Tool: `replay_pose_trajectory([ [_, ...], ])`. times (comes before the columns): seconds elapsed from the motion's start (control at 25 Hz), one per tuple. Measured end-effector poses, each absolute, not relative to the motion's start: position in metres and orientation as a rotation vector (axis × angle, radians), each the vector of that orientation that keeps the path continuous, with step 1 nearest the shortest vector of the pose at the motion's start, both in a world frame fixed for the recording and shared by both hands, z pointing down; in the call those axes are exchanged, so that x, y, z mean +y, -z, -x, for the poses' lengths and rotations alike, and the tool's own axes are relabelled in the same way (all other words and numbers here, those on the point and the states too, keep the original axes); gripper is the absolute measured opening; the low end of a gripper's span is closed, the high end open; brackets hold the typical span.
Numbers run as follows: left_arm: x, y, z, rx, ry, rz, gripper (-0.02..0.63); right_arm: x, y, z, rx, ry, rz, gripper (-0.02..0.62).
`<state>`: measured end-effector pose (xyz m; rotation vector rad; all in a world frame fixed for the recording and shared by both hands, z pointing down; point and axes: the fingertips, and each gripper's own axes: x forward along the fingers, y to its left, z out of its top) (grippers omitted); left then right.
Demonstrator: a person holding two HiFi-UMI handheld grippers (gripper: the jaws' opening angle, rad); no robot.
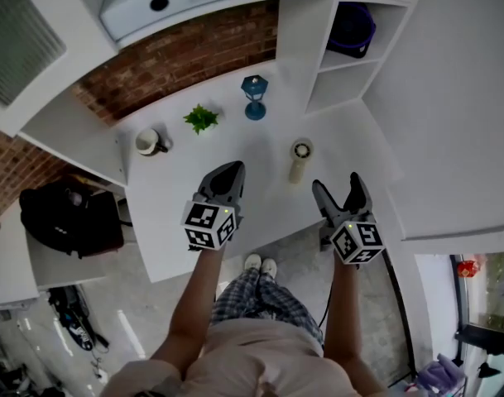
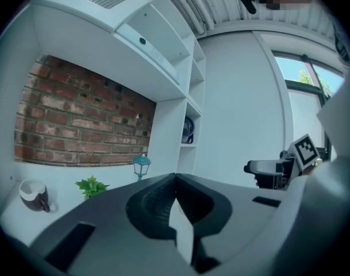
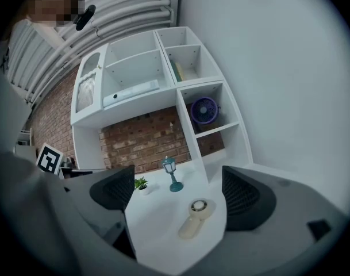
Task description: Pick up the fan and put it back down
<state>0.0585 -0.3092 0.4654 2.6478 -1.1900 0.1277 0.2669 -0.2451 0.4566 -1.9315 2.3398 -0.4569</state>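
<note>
Your right gripper (image 1: pixel 336 184), jaws wide apart and empty, hovers near the small fan (image 1: pixel 300 160) lying flat right of the desk's (image 1: pixel 177 209) middle, while your left gripper (image 1: pixel 233 170) is closed on nothing; an off-centre pinch could skid it away.

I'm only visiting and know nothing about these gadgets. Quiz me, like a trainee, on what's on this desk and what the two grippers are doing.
1. True or false: the cream fan lies on the white desk, held by neither gripper.
2. Multiple choice: the gripper with its jaws apart is A) left, B) right, C) neither.
3. Fill in: in the head view, just right of the green plant stands a blue ____.

Key: 1 true. 2 B: the right gripper is open, while the left gripper is shut and empty. 3 lantern.
</note>
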Motion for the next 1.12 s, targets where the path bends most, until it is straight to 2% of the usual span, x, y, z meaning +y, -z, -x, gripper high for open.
replay_pose_trajectory([
  [0.44, -0.373, -0.524, -0.094, -1.142, -0.213, -2.573, 0.028, -0.327, -0.54, -0.24, 2.48, 0.696, 2.051, 0.468],
  [0.92, -0.371, -0.611, -0.103, -1.092, -0.304, -2.437, 0.028, -0.342, -0.656, -0.229, 2.486, 1.036, 2.241, 0.463],
  [1.12, -0.364, -0.621, -0.1, -1.076, -0.322, -2.424, 0.028, -0.343, -0.672, -0.227, 2.467, 1.107, 2.351, 0.404],
])
